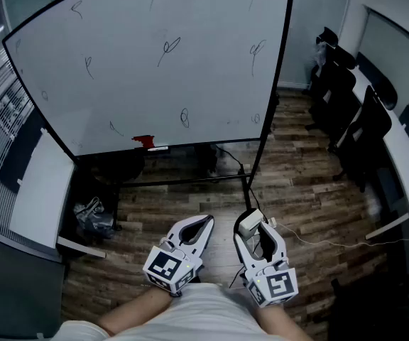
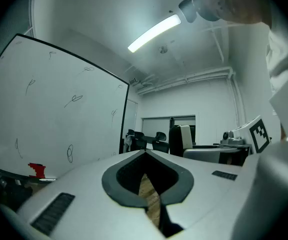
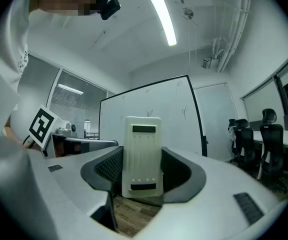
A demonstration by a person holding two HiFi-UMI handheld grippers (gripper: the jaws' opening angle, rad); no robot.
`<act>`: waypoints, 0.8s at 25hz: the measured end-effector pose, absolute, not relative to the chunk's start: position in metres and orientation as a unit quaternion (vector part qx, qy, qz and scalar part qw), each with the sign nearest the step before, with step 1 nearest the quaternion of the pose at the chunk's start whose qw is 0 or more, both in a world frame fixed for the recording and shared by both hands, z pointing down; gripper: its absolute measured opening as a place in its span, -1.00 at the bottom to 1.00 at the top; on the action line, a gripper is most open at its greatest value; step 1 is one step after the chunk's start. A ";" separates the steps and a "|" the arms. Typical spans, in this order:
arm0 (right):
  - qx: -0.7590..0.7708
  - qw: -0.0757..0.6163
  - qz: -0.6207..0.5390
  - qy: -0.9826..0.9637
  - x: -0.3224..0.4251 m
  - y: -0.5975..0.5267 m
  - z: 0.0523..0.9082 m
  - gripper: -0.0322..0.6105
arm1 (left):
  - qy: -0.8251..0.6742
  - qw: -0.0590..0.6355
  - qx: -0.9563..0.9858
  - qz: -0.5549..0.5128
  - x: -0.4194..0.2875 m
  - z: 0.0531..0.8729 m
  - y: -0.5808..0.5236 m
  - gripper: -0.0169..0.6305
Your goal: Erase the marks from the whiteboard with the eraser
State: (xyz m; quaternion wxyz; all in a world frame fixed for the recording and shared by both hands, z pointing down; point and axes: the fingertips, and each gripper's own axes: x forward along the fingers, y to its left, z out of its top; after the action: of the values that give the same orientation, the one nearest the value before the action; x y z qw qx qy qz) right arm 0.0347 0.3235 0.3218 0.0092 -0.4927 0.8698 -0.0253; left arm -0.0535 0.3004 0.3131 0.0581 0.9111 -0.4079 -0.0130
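Observation:
The whiteboard (image 1: pixel 119 69) stands ahead on a black frame and carries several thin scribbled marks, such as a loop (image 1: pixel 169 48) near its middle and another loop (image 1: pixel 184 117) low down. It also shows in the left gripper view as the whiteboard (image 2: pixel 49 109) and farther off in the right gripper view as the whiteboard (image 3: pixel 149 124). My right gripper (image 1: pixel 251 226) (image 3: pixel 142 151) is held low near my body, shut on a white eraser (image 3: pixel 142 154) (image 1: pixel 248 222). My left gripper (image 1: pixel 204 224) (image 2: pixel 145 154) hangs beside it, shut with nothing between its jaws.
A small red object (image 1: pixel 143 141) (image 2: pixel 36 169) and a white marker (image 1: pixel 157 148) lie on the board's ledge. Black office chairs (image 1: pixel 346 98) and a long desk line the right side. A dark bag (image 1: pixel 91 215) sits on the wood floor at left; a cable (image 1: pixel 311 241) trails right.

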 end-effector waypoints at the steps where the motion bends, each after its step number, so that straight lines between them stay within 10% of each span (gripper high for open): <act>1: -0.494 0.008 -0.027 0.869 0.034 0.318 0.323 -0.16 | -0.405 0.058 0.912 -0.014 -0.053 0.314 0.295 -0.93; 20: -0.548 0.016 -0.039 0.836 -0.007 0.158 0.327 -0.16 | -0.277 0.066 0.956 -0.067 -0.081 0.303 0.133 -0.93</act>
State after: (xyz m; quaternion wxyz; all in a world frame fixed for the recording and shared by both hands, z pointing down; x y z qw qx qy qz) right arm -0.0073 0.1585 0.3275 0.0161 -0.5476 0.8357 -0.0388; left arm -0.0810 0.1332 0.3030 0.0658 0.9562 -0.2772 -0.0673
